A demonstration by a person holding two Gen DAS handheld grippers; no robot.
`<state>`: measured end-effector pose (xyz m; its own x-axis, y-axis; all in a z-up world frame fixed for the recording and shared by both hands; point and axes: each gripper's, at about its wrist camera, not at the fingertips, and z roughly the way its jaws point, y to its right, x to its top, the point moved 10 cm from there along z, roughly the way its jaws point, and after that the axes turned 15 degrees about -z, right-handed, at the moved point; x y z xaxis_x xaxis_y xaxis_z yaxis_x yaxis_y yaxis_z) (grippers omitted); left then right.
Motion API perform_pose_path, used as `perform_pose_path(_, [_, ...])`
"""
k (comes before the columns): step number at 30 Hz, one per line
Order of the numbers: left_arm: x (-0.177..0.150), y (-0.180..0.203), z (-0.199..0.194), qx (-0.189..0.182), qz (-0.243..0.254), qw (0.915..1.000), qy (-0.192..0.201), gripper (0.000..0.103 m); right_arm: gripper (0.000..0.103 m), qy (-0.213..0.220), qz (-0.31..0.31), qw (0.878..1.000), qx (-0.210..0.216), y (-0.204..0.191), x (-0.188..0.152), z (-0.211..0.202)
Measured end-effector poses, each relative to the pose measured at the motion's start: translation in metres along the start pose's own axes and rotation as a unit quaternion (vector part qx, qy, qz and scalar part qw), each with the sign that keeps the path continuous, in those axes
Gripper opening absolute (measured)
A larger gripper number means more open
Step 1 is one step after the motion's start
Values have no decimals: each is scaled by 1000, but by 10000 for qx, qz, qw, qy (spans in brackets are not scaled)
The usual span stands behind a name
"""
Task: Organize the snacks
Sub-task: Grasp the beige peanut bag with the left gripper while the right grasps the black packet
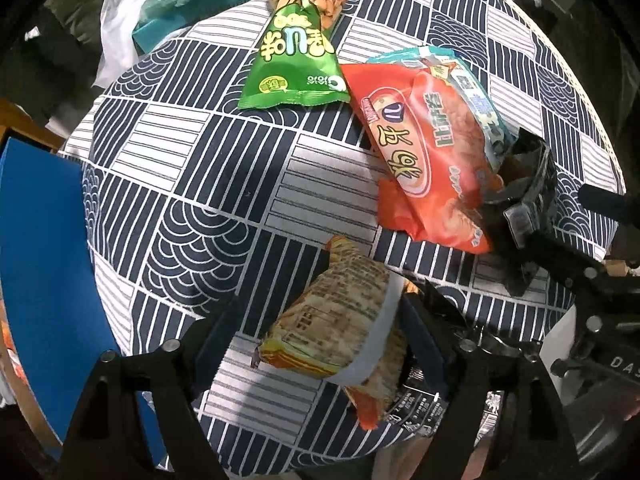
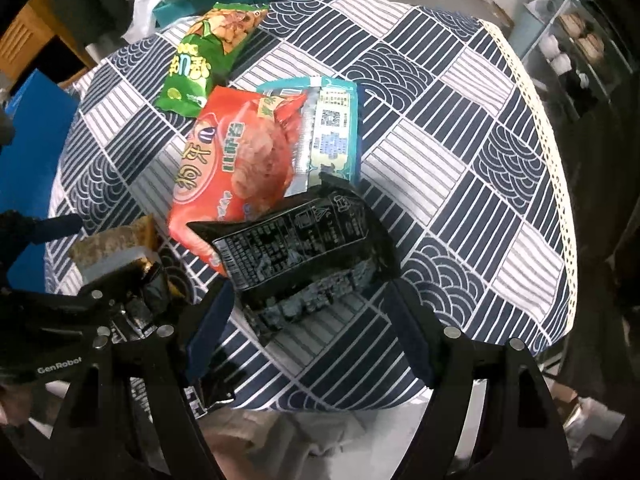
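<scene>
left gripper (image 1: 320, 344): fingers spread around the yellow snack bag (image 1: 340, 320)
right gripper (image 2: 312, 320): fingers spread around the black snack bag (image 2: 304, 248)

Five snack packets in all: one green packet (image 1: 294, 54), one orange-red packet (image 1: 424, 164), one teal packet (image 2: 334, 128), one black packet (image 2: 304, 248), and one tan packet (image 1: 340, 316).

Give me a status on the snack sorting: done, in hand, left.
Done: nothing looks sorted. In hand: left hand-held gripper straddles the yellow packet, right hand-held gripper the black packet, neither clamped. Left: green bag, red bag, teal packet.
</scene>
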<state>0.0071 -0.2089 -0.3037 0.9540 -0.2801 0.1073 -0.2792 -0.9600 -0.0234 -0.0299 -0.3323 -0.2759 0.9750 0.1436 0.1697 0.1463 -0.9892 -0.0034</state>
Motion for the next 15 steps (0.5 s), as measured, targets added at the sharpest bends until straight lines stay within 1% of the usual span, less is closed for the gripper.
perform_pose_path(1, [1,-1,1,16,-9,10000,21,89,79,-11,-17,10000,-8,0,0,2])
perform_pose_path(3, [3,-2,3,-47,-4,10000,32,90,79,-40,-65,10000,-30,-1,2,7])
perform_pose_path(7, [5,-7,7,-238,-43,9997,15,90,79,-85,-180,9998,-47,-3,5,17])
perform_pose_path(9, [5,-8,7,-313,-14,9995,28,87,79,-110,-251,9996,-56,-4,8,22])
perform_pose_path(11, [5,-8,6,-398,34,9992,9,80,80,-142,-315,9994,-83,-5,12,28])
perform_pose_path(12, [4,-8,6,-416,59,9991,4,78,80,-162,-355,9992,-114,-4,13,31])
perform_pose_path(14, [2,-7,4,-436,141,9990,-8,67,80,-227,-418,9988,-128,-3,16,38])
perform_pose_path(15, [2,-7,4,-430,165,9989,-9,65,80,-248,-435,9986,-141,-3,18,41])
